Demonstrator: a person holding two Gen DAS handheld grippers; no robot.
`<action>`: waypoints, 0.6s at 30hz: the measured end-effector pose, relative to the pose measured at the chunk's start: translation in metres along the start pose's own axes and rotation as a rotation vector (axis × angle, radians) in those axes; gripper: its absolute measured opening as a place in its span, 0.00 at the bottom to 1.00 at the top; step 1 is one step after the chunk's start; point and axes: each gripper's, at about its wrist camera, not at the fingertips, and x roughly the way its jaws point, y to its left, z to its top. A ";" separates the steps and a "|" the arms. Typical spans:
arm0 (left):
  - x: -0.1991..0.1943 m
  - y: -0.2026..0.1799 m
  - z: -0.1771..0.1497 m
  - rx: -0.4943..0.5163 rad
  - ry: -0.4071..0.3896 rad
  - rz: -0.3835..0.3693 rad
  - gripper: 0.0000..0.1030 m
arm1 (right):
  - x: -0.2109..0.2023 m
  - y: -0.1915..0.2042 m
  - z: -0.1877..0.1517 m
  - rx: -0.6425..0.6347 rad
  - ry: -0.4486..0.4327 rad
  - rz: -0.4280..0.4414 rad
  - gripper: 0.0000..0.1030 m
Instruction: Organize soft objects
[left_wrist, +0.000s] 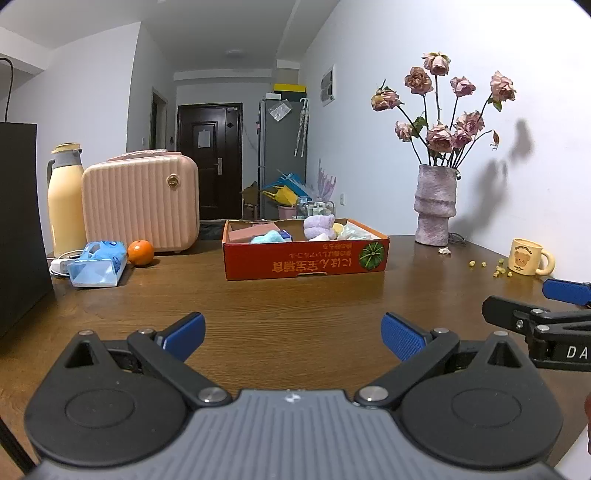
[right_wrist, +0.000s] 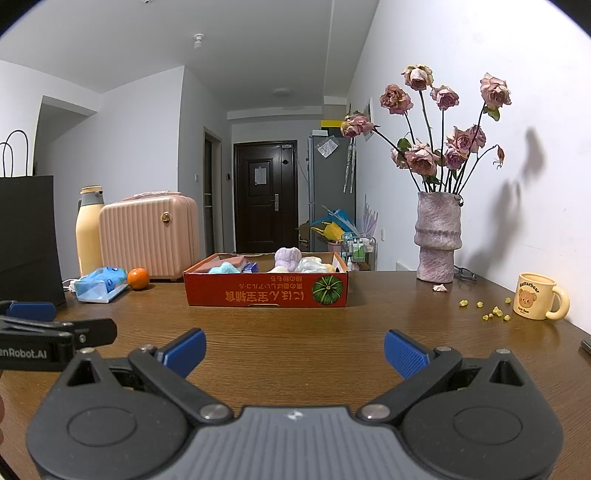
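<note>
A red cardboard box (left_wrist: 306, 263) (right_wrist: 266, 291) stands mid-table, holding several soft items: a lilac plush (left_wrist: 318, 225) (right_wrist: 288, 258), a light-blue fluffy piece (left_wrist: 269, 237) (right_wrist: 223, 268) and a pale bundle (right_wrist: 311, 265). My left gripper (left_wrist: 293, 336) hovers open over bare table, well short of the box, nothing between its blue pads. My right gripper (right_wrist: 294, 352) is likewise open and empty, about the same distance from the box. Each gripper's tip shows at the edge of the other's view.
On the left stand a black paper bag (right_wrist: 27, 225), a yellow flask (left_wrist: 65, 199), a pink case (left_wrist: 142, 203), a tissue pack (left_wrist: 98, 264) and an orange (left_wrist: 140, 252). A vase of dried roses (left_wrist: 435, 205) and a bear mug (right_wrist: 539, 301) with yellow crumbs stand on the right.
</note>
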 end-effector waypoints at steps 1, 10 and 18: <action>0.000 0.000 0.000 0.001 -0.001 -0.001 1.00 | 0.000 0.000 0.000 0.000 0.000 0.000 1.00; -0.003 0.000 -0.001 0.007 -0.009 -0.011 1.00 | 0.000 0.000 0.000 -0.001 0.000 0.000 1.00; -0.004 0.000 -0.002 0.011 -0.014 -0.013 1.00 | 0.000 0.001 0.000 -0.002 0.002 -0.001 1.00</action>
